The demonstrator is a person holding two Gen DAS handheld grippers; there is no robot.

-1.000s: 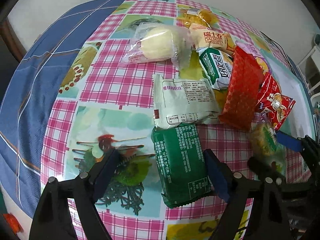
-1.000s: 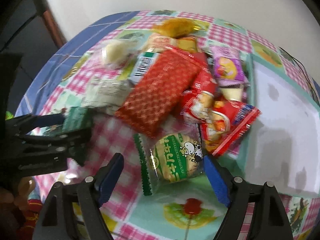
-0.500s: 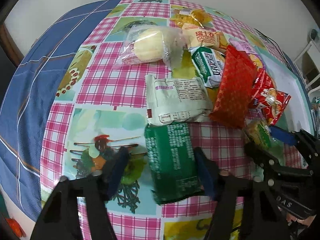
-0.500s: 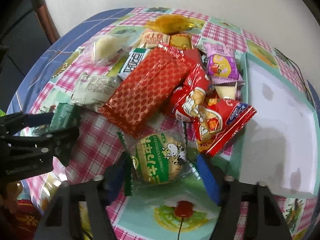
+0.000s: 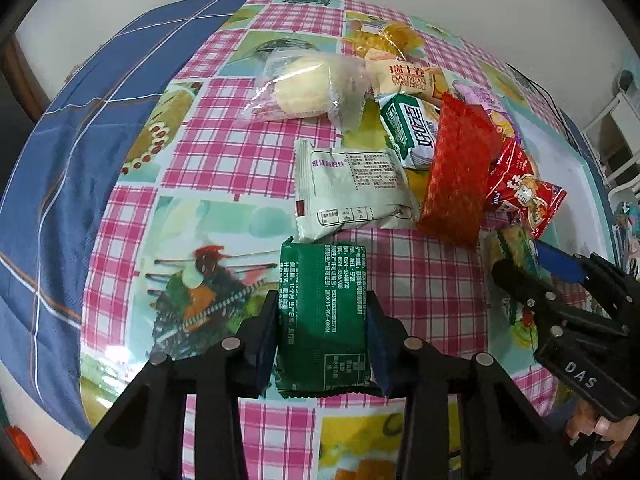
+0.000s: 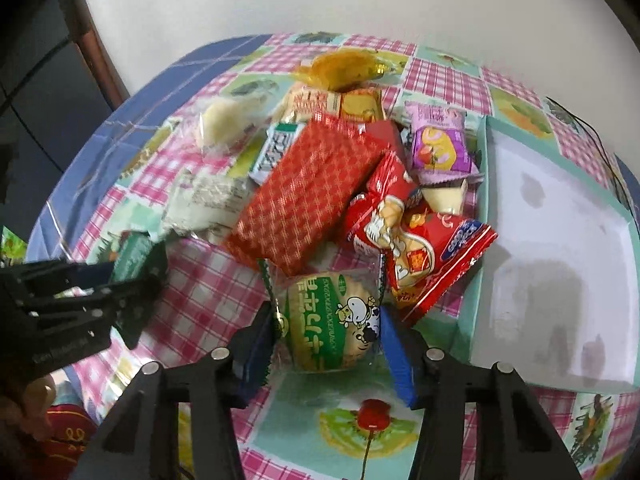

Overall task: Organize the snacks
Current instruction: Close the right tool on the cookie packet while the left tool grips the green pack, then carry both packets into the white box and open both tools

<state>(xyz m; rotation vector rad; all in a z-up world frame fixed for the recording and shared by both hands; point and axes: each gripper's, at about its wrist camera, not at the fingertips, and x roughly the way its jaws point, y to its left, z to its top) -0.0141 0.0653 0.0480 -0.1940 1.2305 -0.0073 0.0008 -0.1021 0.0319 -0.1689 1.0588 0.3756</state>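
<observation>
A pile of snack packets lies on a checked tablecloth. My left gripper (image 5: 322, 332) is shut on a dark green packet (image 5: 322, 316), its blue pads pressing both long sides. My right gripper (image 6: 328, 336) is shut on a round cracker packet with a cow picture (image 6: 328, 322). That gripper also shows at the right of the left wrist view (image 5: 556, 280). A long red patterned packet (image 6: 308, 196), a red cartoon packet (image 6: 416, 248), a purple packet (image 6: 440, 148) and a white packet (image 5: 352, 192) lie in the pile.
A pale green tray with a white floor (image 6: 560, 240) stands right of the pile. A clear-wrapped bun (image 5: 308, 88), a green-and-white packet (image 5: 408, 130) and yellow packets (image 6: 344, 68) lie at the far side. A blue cloth (image 5: 60, 160) covers the left edge.
Both grippers have closed: the left one from wide open around the green packet onto it, the right one onto the cow cracker packet. Both moved slightly forward.
</observation>
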